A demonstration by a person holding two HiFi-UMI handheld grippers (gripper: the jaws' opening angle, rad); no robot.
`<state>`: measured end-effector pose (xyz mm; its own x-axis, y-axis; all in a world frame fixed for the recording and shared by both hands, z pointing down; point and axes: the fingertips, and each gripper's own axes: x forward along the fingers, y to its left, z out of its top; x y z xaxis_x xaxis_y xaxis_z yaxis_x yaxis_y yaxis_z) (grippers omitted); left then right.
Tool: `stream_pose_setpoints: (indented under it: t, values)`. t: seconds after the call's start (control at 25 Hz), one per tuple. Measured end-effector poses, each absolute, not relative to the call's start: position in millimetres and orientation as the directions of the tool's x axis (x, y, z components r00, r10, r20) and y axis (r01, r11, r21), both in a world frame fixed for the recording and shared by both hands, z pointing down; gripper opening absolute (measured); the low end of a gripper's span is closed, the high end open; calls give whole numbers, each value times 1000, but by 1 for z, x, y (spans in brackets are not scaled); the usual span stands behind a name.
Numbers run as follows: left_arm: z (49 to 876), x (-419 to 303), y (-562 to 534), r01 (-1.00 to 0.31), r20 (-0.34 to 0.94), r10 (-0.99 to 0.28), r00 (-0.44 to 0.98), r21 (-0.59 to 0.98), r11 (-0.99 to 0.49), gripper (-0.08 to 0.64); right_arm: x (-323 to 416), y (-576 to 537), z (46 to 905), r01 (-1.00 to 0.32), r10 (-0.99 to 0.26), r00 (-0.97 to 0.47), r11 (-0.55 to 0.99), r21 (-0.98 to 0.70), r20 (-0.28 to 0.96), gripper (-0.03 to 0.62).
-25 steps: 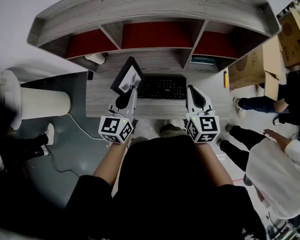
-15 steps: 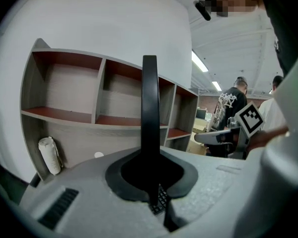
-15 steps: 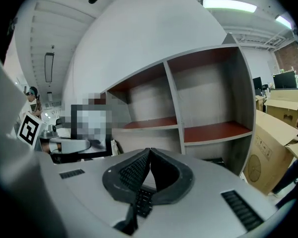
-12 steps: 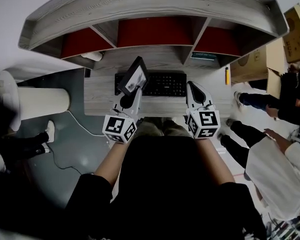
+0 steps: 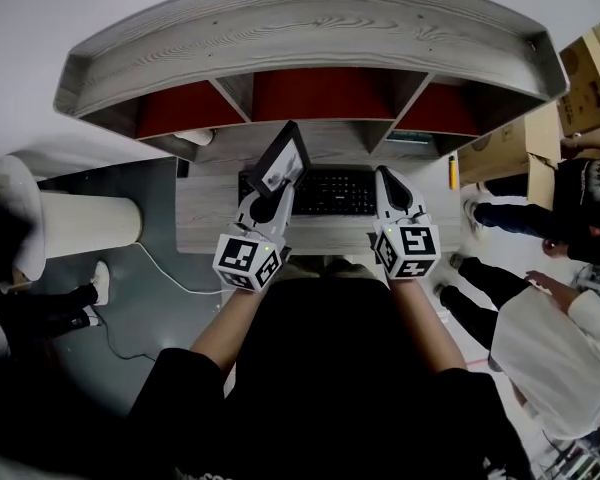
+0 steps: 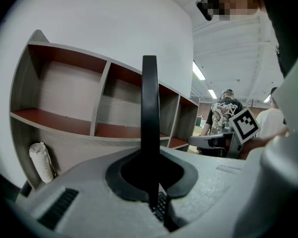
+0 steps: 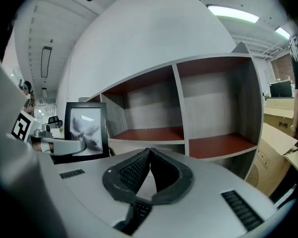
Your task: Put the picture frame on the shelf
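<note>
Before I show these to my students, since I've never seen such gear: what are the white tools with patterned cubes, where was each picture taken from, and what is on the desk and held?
There is no robot here: a person holds a two-jaw gripper in each hand, and the cubes belong to them. The head view comes from a camera on the person's head, looking down. Each gripper view comes from a camera riding on that gripper. The left gripper is shut on a black picture frame. The right gripper is shut and empty. On the desk lies a keyboard; behind it stands a shelf with red-floored compartments.
</note>
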<state>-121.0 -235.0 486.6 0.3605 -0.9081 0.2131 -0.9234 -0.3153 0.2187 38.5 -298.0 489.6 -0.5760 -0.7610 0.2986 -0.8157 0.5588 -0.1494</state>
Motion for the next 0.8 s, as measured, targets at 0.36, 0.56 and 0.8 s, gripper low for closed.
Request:
stream_pose_setpoints:
  t: [0.36,0.56,0.8]
  values:
    - [464,-132,-264,-883,162,-879,449,228,-409,25,10,-309,474,-823,-780,-566,552,-133,267,13]
    - [456,-124,-293,-835,171,-826,537,246,-492,25,1,-319,460,-832,-798,-554,543,-117,238,12]
    - [448,-96,-334,-750,167,-735,657,243,-615,25,8,-331,445,-859,-831,-512,504,-94,216,12]
